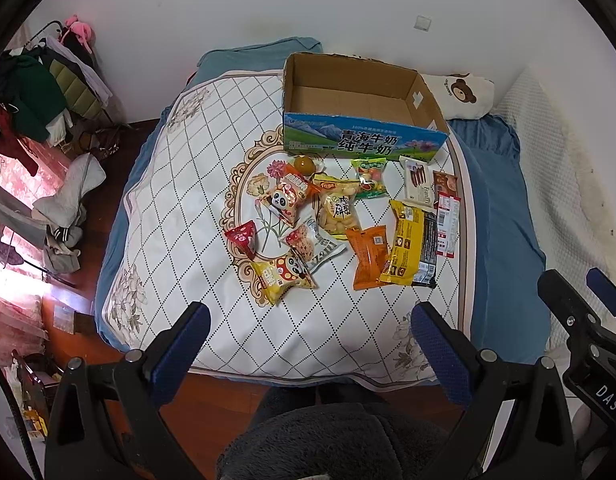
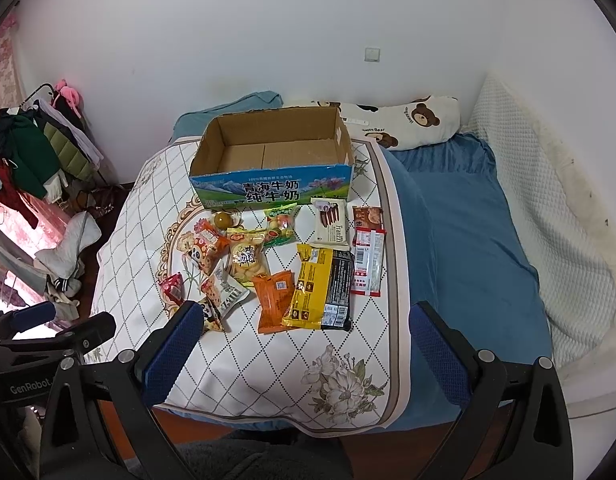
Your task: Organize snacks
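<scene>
Snack packets (image 2: 284, 264) lie before an empty cardboard box (image 2: 272, 160) on a bed (image 2: 467, 240).

carton (image 2: 268, 190): brown inside, blue-green landscape print
cloth (image 1: 180, 208): white, dark diamond grid, floral motifs
bed sheet (image 2: 467, 240): blue
pillow (image 2: 407, 124): white, brown bears

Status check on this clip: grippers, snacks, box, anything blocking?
Left hand-held gripper open, empty. Right hand-held gripper open, empty. Snack packets loose on the bed; cardboard box empty behind them. Nothing in the way.
</scene>
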Motion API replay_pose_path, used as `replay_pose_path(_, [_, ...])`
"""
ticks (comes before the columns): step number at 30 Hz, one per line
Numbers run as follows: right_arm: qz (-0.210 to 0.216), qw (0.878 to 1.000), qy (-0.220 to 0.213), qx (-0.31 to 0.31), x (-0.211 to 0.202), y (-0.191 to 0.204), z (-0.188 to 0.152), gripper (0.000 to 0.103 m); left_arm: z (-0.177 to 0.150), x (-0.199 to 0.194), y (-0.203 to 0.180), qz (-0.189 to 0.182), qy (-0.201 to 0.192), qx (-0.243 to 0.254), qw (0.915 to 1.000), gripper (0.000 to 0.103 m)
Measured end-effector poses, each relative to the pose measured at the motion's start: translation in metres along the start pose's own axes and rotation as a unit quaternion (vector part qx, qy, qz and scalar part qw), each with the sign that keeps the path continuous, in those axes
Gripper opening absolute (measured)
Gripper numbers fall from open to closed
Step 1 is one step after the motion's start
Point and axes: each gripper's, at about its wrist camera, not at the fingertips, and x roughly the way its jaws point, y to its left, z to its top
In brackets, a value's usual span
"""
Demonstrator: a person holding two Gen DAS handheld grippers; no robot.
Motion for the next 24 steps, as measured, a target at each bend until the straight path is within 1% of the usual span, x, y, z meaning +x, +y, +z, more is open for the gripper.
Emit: replay_pose_path(24, [0.004,1.0,0.0,0.003,-0.0027,-0.0007,0.0042,0.103,0.0026,-0.0029,0.0005,0.001,-0.004,-0.001,1.0,0.103])
